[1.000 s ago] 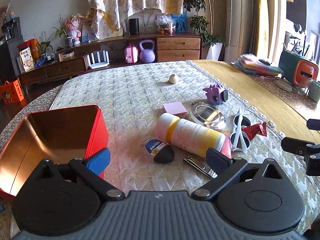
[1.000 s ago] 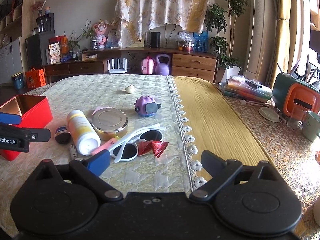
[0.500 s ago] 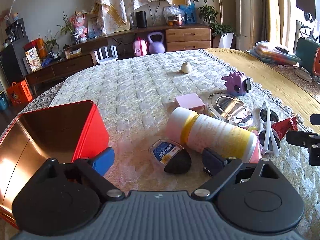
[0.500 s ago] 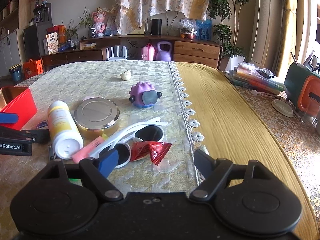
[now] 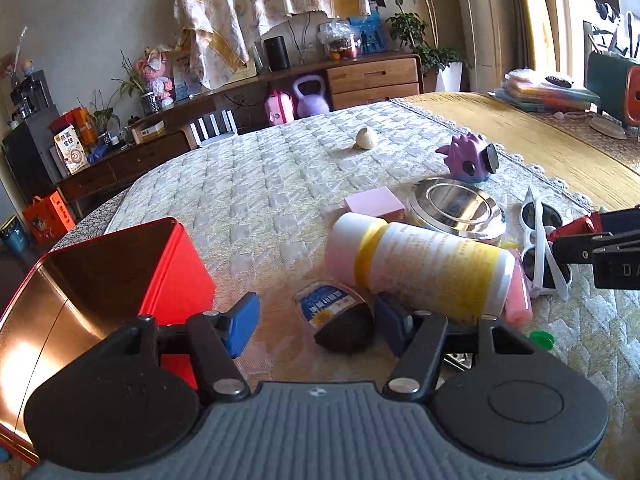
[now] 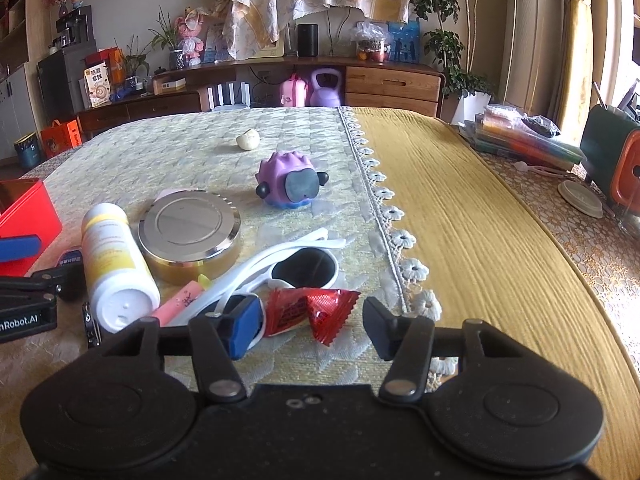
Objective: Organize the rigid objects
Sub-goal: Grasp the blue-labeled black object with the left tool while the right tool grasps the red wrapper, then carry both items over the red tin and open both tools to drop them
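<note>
An open red tin box (image 5: 120, 272) stands at the left. My left gripper (image 5: 316, 324) is open, its jaws either side of a small black pouch with a blue label (image 5: 340, 320). Behind the pouch lies a white bottle with a yellow band (image 5: 420, 268). My right gripper (image 6: 310, 324) is open, its jaws around a red snack packet (image 6: 316, 310), beside white sunglasses (image 6: 296, 264). A round metal tin (image 6: 190, 228), a purple spiky toy (image 6: 290, 180) and a pink box (image 5: 374, 202) lie beyond.
A pink tube (image 6: 180, 302), nail clippers (image 6: 90, 326) and a green cap (image 5: 540, 338) lie among the clutter. A small cream object (image 6: 248, 140) sits far back. A lace cloth edge (image 6: 380, 208) borders the yellow cloth on the right. A sideboard stands behind the table.
Both grippers have moved forward and lower. The left jaws now flank the black pouch; the right jaws now flank the red snack packet. Nothing has been picked up.
</note>
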